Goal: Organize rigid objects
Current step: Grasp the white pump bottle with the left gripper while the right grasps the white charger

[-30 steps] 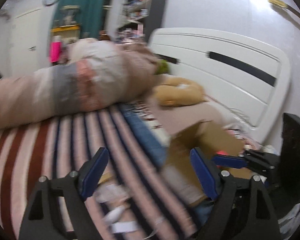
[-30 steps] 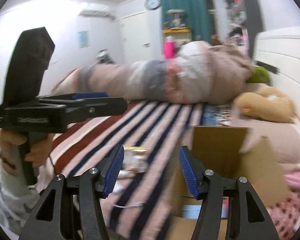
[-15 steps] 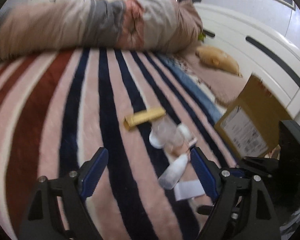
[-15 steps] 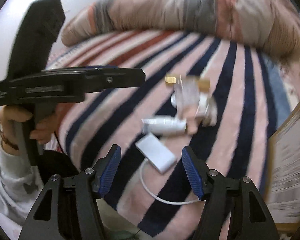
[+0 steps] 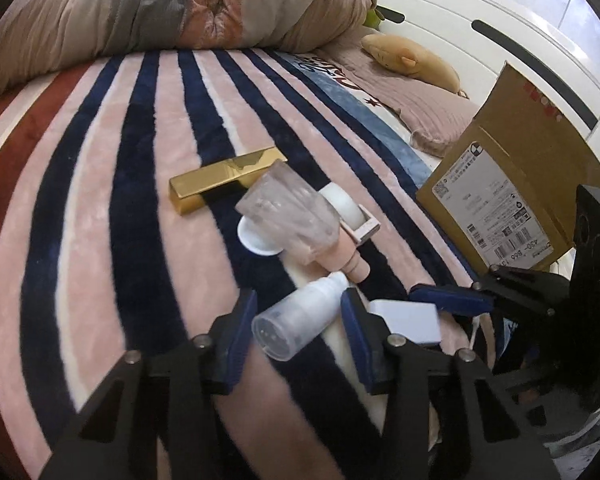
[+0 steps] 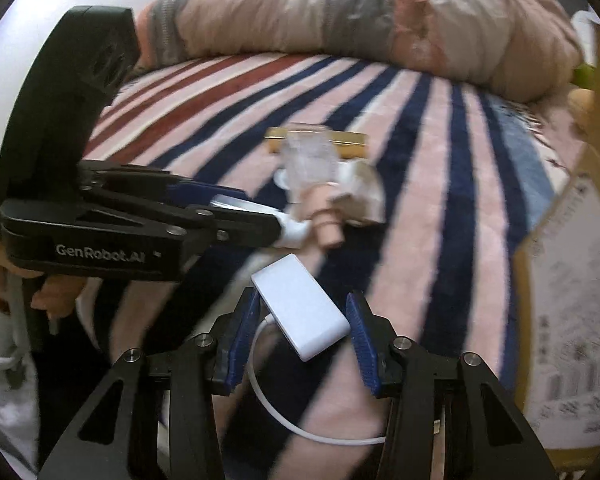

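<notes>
The cardboard box point(image 5: 512, 184) stands off to the right of both tongs, its open top turned away, so what it holds cannot be seen; in the right wrist view it is cut off by the frame edge and blurred. The striped blanket point(image 5: 100, 184) runs under everything, with a rolled quilt point(image 5: 180, 8) far ahead. Just beyond the left gripper's tips lies a heap: a clear tumbler point(image 5: 288, 210) on its side over a pink bottle point(image 5: 340, 256), a white disc half hidden beneath them, and a gold bar-shaped box point(image 5: 224, 178) further out. The right view smears this heap.

The left gripper point(image 5: 298, 320) is partly open, its blue pads either side of a small frosted bottle point(image 5: 296, 322) lying on the blanket; whether the pads touch it I cannot tell. The right gripper point(image 6: 302, 324) is likewise partly open around a white adapter block point(image 6: 300, 306), with a gap showing at its right pad; its white cable point(image 6: 284, 412) loops back under the fingers
</notes>
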`<state>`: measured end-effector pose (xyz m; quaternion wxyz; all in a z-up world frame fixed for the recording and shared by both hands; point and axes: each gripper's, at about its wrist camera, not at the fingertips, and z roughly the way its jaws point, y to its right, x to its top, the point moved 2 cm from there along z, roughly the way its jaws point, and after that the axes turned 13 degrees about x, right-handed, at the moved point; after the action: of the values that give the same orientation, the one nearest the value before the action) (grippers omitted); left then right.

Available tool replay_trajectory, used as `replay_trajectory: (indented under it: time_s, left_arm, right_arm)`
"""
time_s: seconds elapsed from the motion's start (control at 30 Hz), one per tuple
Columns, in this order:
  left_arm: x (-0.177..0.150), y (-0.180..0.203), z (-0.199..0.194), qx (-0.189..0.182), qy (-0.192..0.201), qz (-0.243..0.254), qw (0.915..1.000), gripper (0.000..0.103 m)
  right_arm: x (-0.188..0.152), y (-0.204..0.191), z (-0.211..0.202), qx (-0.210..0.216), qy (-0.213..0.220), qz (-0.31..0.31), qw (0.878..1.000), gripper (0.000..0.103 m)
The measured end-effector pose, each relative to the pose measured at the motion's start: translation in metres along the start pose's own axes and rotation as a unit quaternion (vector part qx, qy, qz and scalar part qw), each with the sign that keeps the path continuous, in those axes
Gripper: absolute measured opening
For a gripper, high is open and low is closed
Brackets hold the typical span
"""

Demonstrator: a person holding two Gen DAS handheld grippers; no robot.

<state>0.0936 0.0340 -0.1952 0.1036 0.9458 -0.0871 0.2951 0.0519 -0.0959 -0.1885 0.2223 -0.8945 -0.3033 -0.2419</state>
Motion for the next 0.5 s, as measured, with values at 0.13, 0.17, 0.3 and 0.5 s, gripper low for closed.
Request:
replay_trajectory:
  time_s: [0.13, 0.17, 0.3, 0.5]
  left_arm:
    - [-0.005, 0.0, -0.007, 0.004, -0.004, -0.002, 1.0, 0.038]
    - [-0.009, 0.0, -0.01, 0.005, -0.005, 0.002, 1.0, 0.038]
    - [-0.022, 0.001, -0.019, -0.019, -0.012, 0.023, 0.9995, 0.037]
    - [-0.02, 0.003, -0.013, -0.007, -0.004, 0.014, 0.9999, 0.037]
  right_arm:
    - [-0.002, 0.005, -0.004, -0.003, 0.004, 0.012, 1.0, 0.041]
    - [-0.006, 0.004, -0.007, -0.005, 0.005, 0.012, 1.0, 0.041]
    - [-0.011, 0.001, -0.011, -0.004, 0.002, 0.009, 1.0, 0.042]
    - [-0.013, 0.002, -0.009, 0.003, 0.009, 0.02, 1.0, 0.042]
